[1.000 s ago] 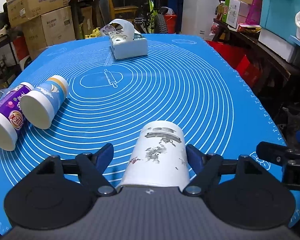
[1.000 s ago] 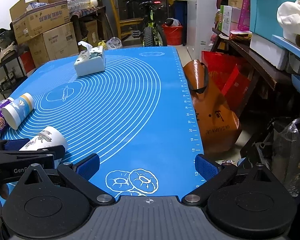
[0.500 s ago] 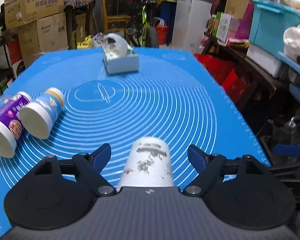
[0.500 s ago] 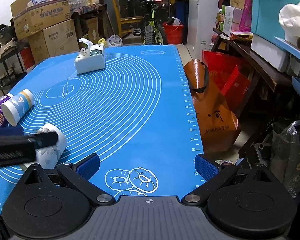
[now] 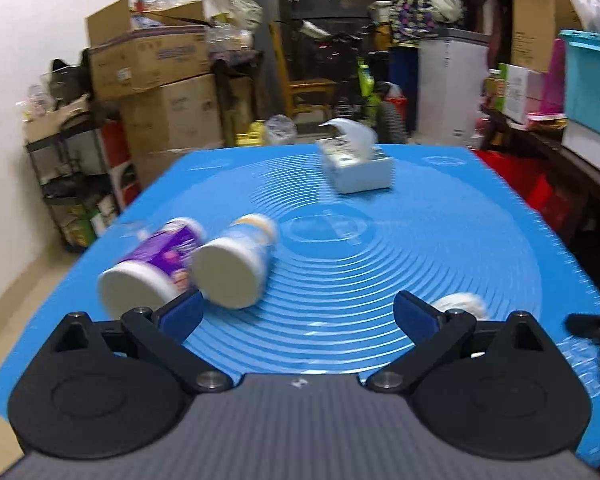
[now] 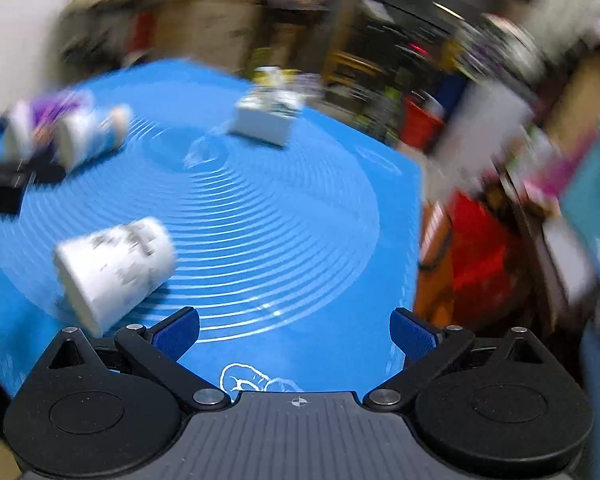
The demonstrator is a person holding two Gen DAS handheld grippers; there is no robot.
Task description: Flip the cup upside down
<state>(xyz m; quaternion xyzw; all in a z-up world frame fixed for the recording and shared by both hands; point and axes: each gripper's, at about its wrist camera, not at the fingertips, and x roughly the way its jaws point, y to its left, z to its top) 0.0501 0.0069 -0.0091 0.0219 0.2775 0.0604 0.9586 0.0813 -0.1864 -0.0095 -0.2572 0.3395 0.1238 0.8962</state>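
The white paper cup with grey ink-style print point(image 6: 114, 268) is seen lying on its side on the blue silicone baking mat with white concentric rings point(image 6: 284, 216), near the front edge, its wide end turned toward the right wrist camera. Only its far end point(image 5: 460, 304) is seen in the left wrist view, behind the right finger.

The cup is judged to be light and thin-walled, easily crushed and free to roll. It should be taken across the middle of its wall with gentle pressure.

The left gripper point(image 5: 298, 314) is spread wide and holds nothing. The right gripper point(image 6: 294, 330) is also wide open and empty.

The mat looks flat and slightly grippy. Two other cups point(image 5: 188, 264) and a white tissue box point(image 5: 356, 168) lie on it. Around it, a cluttered storeroom with cardboard boxes point(image 5: 156, 72) is seen, much blurred in the right view.
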